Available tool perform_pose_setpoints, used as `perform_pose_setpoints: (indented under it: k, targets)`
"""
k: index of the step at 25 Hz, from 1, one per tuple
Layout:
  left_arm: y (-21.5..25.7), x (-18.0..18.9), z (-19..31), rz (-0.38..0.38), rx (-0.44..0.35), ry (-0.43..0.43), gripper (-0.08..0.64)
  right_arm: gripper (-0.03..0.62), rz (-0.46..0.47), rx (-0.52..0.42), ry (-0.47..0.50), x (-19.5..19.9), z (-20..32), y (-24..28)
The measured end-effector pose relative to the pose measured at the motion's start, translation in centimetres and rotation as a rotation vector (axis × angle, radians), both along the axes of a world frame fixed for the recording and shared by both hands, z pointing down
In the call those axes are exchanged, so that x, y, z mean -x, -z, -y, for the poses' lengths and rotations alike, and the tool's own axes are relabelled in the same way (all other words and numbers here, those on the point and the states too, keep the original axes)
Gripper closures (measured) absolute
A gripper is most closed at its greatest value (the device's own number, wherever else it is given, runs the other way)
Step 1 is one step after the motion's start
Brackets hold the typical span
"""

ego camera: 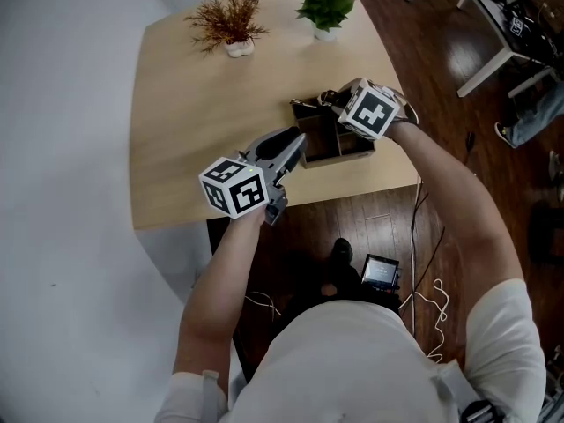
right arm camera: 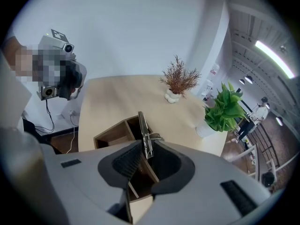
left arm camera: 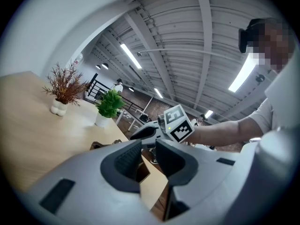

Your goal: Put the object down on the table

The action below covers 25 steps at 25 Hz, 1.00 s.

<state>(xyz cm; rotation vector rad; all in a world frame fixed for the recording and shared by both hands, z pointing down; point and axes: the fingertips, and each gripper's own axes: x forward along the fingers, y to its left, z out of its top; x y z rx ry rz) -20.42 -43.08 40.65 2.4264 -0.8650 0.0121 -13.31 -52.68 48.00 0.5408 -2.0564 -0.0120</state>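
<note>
A thin metal piece is clamped between the jaws of the right gripper, over the wooden box at the five o'clock corner of the table. The left gripper is seen at the box's eight o'clock, its jaws narrowly parted and empty.

My head cam looks steeply down on the table from high up, the left gripper cam sits low by its edge tilted up at the ceiling, the right gripper cam hangs close over the wooden box, and all three share the green plant.
</note>
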Motion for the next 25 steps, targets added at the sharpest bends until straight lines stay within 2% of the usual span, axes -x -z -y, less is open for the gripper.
perform_pose_setpoints:
  k: [3, 5, 8, 11, 13, 25]
  targets:
    - [0.3, -0.3, -0.3, 0.000, -0.006, -0.007, 0.476, 0.509, 0.013, -0.003, -0.004, 0.0, -0.7, 0.5]
    - [0.5, -0.5, -0.4, 0.001, -0.010, -0.011, 0.476, 0.565, 0.008, -0.021, -0.011, -0.3, -0.8, 0.9]
    - [1.2, -0.8, -0.6, 0.005, -0.017, -0.017, 0.476, 0.587, 0.004, -0.046, -0.033, -1.0, -0.8, 1.6]
    - [2.0, -1.0, -0.7, 0.012, -0.032, -0.016, 0.477, 0.589, 0.018, -0.071, -0.049, -1.3, -0.8, 2.7]
    - [2.1, -0.9, -0.8, 0.018, -0.036, -0.007, 0.560, 0.589, 0.037, -0.076, -0.063, -1.4, -1.0, 3.2]
    - [2.6, -2.4, -3.5, 0.057, -0.064, -0.059, 0.560, 0.589, 0.102, -0.102, -0.154, -4.0, -3.4, 5.1]
